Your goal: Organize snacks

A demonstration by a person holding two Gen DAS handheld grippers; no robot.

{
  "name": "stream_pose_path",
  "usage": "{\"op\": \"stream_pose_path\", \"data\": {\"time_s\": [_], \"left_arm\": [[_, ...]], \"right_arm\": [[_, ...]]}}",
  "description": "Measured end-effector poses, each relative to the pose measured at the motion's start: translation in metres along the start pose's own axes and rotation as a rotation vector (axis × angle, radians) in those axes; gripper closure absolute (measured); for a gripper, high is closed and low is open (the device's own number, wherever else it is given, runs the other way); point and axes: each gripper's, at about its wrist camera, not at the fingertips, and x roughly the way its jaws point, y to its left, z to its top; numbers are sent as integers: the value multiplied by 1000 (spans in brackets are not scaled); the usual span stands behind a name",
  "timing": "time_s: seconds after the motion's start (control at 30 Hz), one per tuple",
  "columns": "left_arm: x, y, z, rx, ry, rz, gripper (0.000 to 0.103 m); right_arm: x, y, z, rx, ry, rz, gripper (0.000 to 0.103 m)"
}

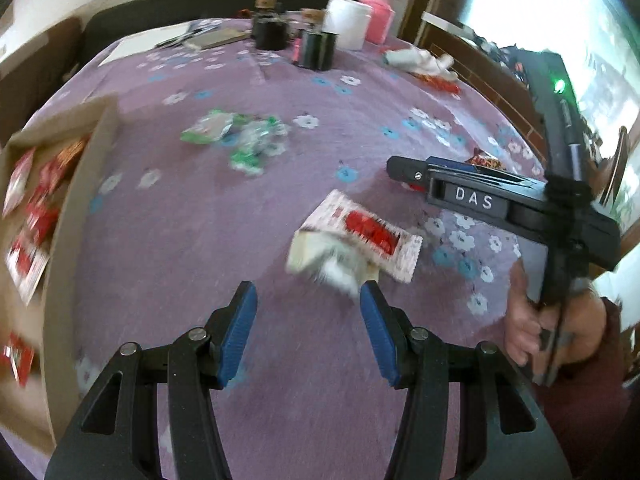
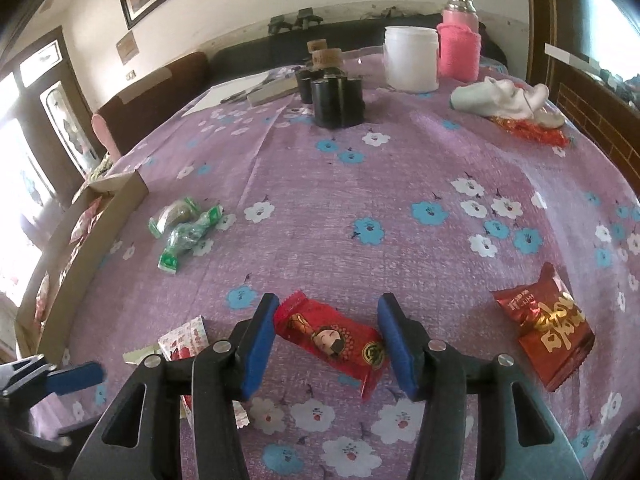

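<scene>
Blue-padded fingers of the right gripper (image 2: 326, 344) stand apart and straddle a red snack packet (image 2: 334, 340) printed with a cartoon face. Its long axis runs from far left to near right, one crimped end beside the left pad (image 2: 258, 350), the other pointing toward the near right; whether the pads touch it cannot be told. Well to its right lies a second red packet with gold lettering (image 2: 544, 330), tilted, its long axis running from far to near.

On the left wrist view the left gripper (image 1: 308, 336) is likewise spread wide and holds nothing. Just beyond its right pad (image 1: 378, 336) lies a white packet with a red window (image 1: 362, 240), blurred, its long axis slanting from far left to near right, with paler wrapping bunched at its near end. The same white packet (image 2: 186, 340) shows at the near left of the right wrist view, partly hidden behind the gripper.

Farther off, left of centre, two green-and-clear wrapped snacks (image 2: 184, 232) lie touching each other, the nearer one pointing near left to far right.

Along the left edge of the purple flowered tablecloth (image 2: 360, 184) sits an open cardboard box (image 1: 76, 216) holding several red-and-white packets (image 1: 28, 248), lying flat and overlapping.

At the far side stand black cylindrical holders (image 2: 336, 96) with cork-stoppered bottles, a white tub (image 2: 410, 58), and a pink-sleeved flask (image 2: 458, 46). To the far right, a crumpled white cloth (image 2: 500, 98) lies touching a red wrapper (image 2: 532, 130).
</scene>
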Motion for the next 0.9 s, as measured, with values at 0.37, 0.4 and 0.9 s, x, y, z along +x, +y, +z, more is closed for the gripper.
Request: {"op": "stream_pose_path", "data": {"time_s": [0.37,0.4,0.9], "left_arm": [[12,-13,7,91,-42,31,65],[10,-12,7,83,-49,25,71],[-43,27,-4,-56,-146,-75,82]], "right_arm": [[-1,-1,-1,6,1,2,50],[-2,-1,-1,5,0,1,51],[-17,-5,2,35,-77,35,90]]}}
